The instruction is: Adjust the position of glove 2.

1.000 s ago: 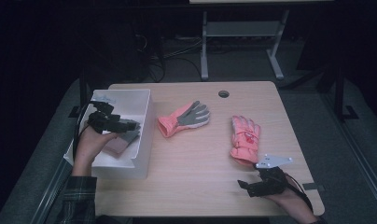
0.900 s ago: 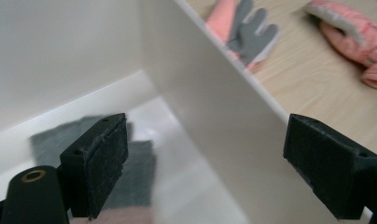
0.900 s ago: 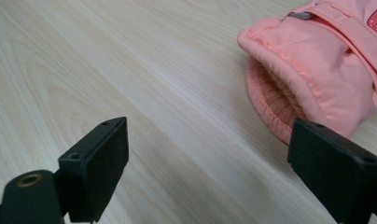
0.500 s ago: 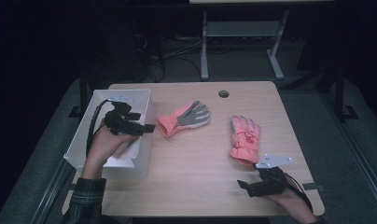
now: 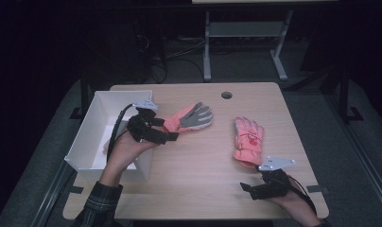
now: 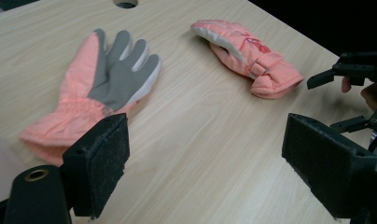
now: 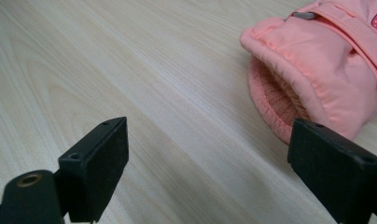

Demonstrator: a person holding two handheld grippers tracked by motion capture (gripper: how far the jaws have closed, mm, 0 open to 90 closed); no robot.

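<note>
High view shows the left tongs (image 5: 172, 137) gaping wide, empty, beside the cuff of the palm-up glove (image 5: 191, 118), probably lining up a grasp. Right tongs (image 5: 246, 189) stand wide and empty near the other glove (image 5: 248, 142). White bin (image 5: 97, 106) overhangs the worktop (image 5: 198, 175) edge; bare wood lies between.

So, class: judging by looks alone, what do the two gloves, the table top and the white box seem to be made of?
Palm-up glove: peach woven fabric, probably nylon, with a grey suede-like palm and gathered cuff.
Other glove: puffy padded peach fabric, slight sheen, strap with buckle; the right gripper view shows a ribbed knit lining.
Table: pale wood-grain, smooth, likely laminate.
White box: thin matte walls, cardboard or plastic, unclear.
</note>
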